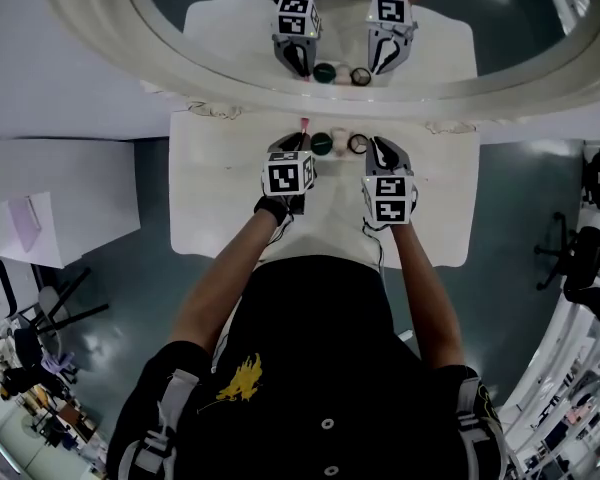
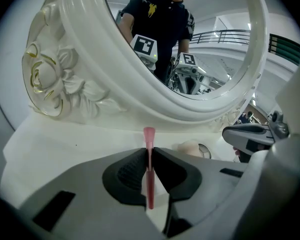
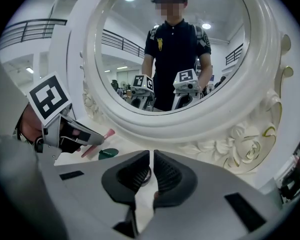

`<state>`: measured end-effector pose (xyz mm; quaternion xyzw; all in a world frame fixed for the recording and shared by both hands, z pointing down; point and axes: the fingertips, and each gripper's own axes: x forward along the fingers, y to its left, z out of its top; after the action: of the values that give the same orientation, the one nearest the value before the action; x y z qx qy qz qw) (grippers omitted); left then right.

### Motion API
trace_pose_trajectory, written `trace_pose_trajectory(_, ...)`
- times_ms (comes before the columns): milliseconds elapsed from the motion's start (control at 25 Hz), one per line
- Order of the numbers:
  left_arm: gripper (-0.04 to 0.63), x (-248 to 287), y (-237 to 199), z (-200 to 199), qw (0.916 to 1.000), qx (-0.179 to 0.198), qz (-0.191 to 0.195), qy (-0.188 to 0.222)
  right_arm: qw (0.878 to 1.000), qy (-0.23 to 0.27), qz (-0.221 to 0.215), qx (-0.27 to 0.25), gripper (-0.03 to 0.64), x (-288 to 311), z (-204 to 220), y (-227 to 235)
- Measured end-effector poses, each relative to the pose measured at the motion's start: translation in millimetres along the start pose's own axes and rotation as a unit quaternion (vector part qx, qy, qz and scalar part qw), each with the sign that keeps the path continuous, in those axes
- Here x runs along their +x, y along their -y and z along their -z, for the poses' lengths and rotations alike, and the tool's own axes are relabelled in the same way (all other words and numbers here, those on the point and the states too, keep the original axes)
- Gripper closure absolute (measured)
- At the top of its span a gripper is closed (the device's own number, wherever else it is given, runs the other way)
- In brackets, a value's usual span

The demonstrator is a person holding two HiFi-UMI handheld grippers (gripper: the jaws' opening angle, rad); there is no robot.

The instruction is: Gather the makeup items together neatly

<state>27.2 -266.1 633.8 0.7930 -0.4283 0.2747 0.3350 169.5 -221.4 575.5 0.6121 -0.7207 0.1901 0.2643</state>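
Left gripper (image 2: 149, 153) view alone shows its jaws pinching a pink stick (image 2: 149, 133), tip toward the mirror (image 2: 155, 104). Right gripper (image 3: 151, 156) view shows jaws pressed together, empty. Head view adds a green pot (image 1: 322, 143) just beside the stick, on the table (image 1: 220, 188) at the mirror's foot

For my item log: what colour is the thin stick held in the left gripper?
Pink; the stick shows best in the left gripper view.

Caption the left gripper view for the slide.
Left gripper pinches a thin pink stick, its tip pointing toward the ornate white mirror.
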Motion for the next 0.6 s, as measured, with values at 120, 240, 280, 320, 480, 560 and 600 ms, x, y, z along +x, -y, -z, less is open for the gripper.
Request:
trace_pose_trajectory(120,0.539,1.9,1.1,0.2,0.9999,-0.009,-0.003,-0.004,1.0,-0.002,0.002,0.0,0.575,3.8,0.9,6.2)
trace_pose_trajectory(240,0.54,4.9,1.7,2.1,0.9996,-0.026,-0.002,-0.009,1.0,-0.003,0.001,0.005,0.575,7.5,1.2,9.9)
trace_pose_trajectory(280,0.538,6.0,1.6,2.3,0.9995,-0.031,0.0,-0.011,1.0,-0.004,0.001,0.007,0.575,8.8,1.0,10.5)
trace_pose_trajectory(320,0.538,7.1,1.6,2.2,0.9993,-0.035,0.001,-0.012,1.0,-0.005,0.001,0.009,0.575,9.9,1.2,11.1)
trace_pose_trajectory(480,0.538,9.4,1.3,2.9,0.9989,-0.042,0.002,-0.018,1.0,-0.009,0.0,0.012,0.575,11.9,2.5,11.9)
trace_pose_trajectory(560,0.537,9.7,1.0,2.1,0.9988,-0.045,0.003,-0.018,1.0,-0.01,0.001,0.013,0.575,12.5,2.1,12.4)
trace_pose_trajectory(600,0.537,9.7,0.7,1.3,0.9988,-0.046,0.003,-0.016,1.0,-0.01,0.001,0.014,0.575,12.7,2.2,12.9)
